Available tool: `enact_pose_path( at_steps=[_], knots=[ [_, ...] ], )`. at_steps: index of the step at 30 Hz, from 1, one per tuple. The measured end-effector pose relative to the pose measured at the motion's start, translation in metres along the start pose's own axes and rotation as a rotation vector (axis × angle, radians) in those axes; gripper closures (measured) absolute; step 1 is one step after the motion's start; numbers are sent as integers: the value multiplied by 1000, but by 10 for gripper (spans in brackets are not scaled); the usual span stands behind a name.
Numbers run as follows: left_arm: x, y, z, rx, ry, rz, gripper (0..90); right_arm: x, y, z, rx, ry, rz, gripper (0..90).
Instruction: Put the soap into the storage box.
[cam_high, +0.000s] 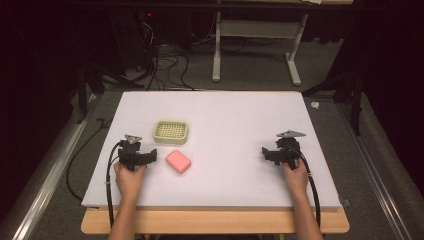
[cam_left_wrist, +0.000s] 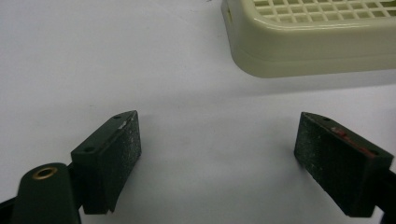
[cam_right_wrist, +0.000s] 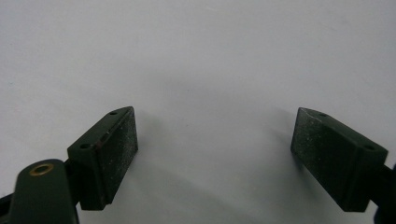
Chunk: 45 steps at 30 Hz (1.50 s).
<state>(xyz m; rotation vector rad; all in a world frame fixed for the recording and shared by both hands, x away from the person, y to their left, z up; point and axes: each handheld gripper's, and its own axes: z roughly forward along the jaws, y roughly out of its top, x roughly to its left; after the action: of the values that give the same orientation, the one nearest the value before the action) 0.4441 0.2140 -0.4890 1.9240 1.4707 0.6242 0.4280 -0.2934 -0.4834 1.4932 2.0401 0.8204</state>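
Observation:
A cream soap dish (cam_high: 171, 132) with a grid top sits on the white board (cam_high: 230, 110), left of centre. Just in front of it and slightly to its right lies a pink soap bar (cam_high: 178, 161). My left gripper (cam_high: 135, 151) rests on the board to the left of the soap, held by a hand. Its jaws stand wide apart with nothing between them. In the left gripper view the gripper (cam_left_wrist: 219, 126) faces bare board, with the dish (cam_left_wrist: 308, 42) ahead at the upper right. My right gripper (cam_high: 281, 150) sits at the board's right side, open (cam_right_wrist: 215, 123) over bare white surface.
The board lies on a wooden table whose front edge (cam_high: 215, 222) shows below it. Cables (cam_high: 165, 65) and a white desk frame (cam_high: 255, 50) stand on the floor behind. Metal rails (cam_high: 50, 165) run along both sides. Each gripper trails a black cable.

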Motion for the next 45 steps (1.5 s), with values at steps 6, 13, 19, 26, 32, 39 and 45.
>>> enact_pose_path(
  at_steps=[6, 13, 19, 26, 32, 39, 45],
  knots=[
    [0, 0, 0, -3, -1, 0, 155, 0, 0, 0, -2, 0, 0, 154],
    [1, 0, 0, -4, -5, -11, 156, 0, 0, 0, -3, -1, -1, 154],
    [1, 0, 0, -4, -7, -14, 157, 0, 0, 0, -2, 0, 0, 154],
    [3, 0, -1, -5, -23, -20, 148, 0, 0, 0, -2, 1, 0, 154],
    [5, 0, -5, -13, -58, -37, 114, 0, 0, 0, -2, 2, 4, 154],
    [2, 2, -15, -40, -100, -28, 117, 0, 0, 0, -1, 2, 4, 154],
    [-3, 3, -21, -66, -143, -18, 130, 0, 0, 0, -1, 1, 5, 152]
  ],
)
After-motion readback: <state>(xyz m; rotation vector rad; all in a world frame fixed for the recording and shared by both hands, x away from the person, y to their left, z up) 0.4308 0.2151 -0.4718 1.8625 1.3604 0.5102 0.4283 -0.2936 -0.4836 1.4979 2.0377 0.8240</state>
